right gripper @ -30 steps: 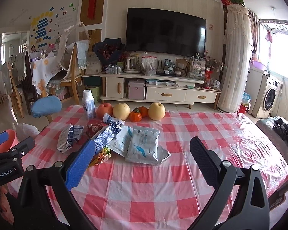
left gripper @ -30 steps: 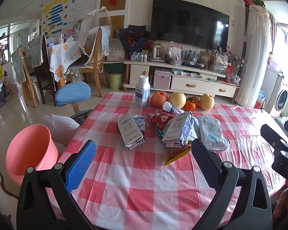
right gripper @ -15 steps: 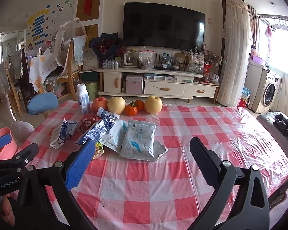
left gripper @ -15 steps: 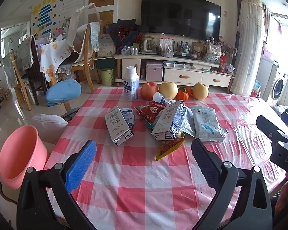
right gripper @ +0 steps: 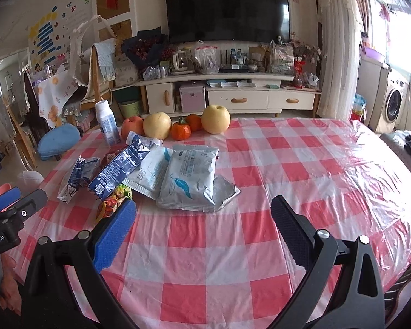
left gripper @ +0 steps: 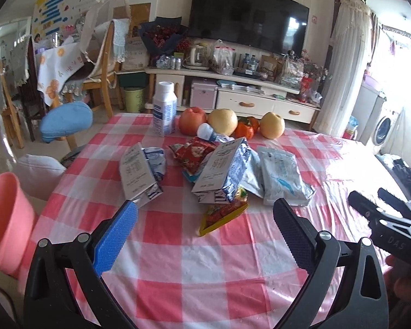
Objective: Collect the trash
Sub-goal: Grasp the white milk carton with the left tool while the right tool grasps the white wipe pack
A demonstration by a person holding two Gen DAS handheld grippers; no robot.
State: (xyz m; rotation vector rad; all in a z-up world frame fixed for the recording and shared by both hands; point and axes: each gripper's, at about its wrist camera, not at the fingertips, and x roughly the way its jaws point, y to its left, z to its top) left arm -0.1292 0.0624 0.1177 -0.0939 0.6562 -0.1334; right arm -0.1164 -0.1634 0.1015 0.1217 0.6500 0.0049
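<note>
Trash lies in a heap on the red-checked tablecloth: a flattened milk carton, a taller blue carton, a red snack bag, a yellow-edged wrapper and silvery wipe packs. My left gripper hangs open just short of the heap, nothing between its fingers. My right gripper is open too, over bare cloth right of the wipe packs. A pink bucket stands off the table's left edge.
A white bottle, an apple, two pears and oranges line the far edge. Chairs and a blue stool stand left; a TV cabinet is behind.
Both grippers have moved forward over the table toward the trash heap, which now looks larger and nearer. Both stayed open.
</note>
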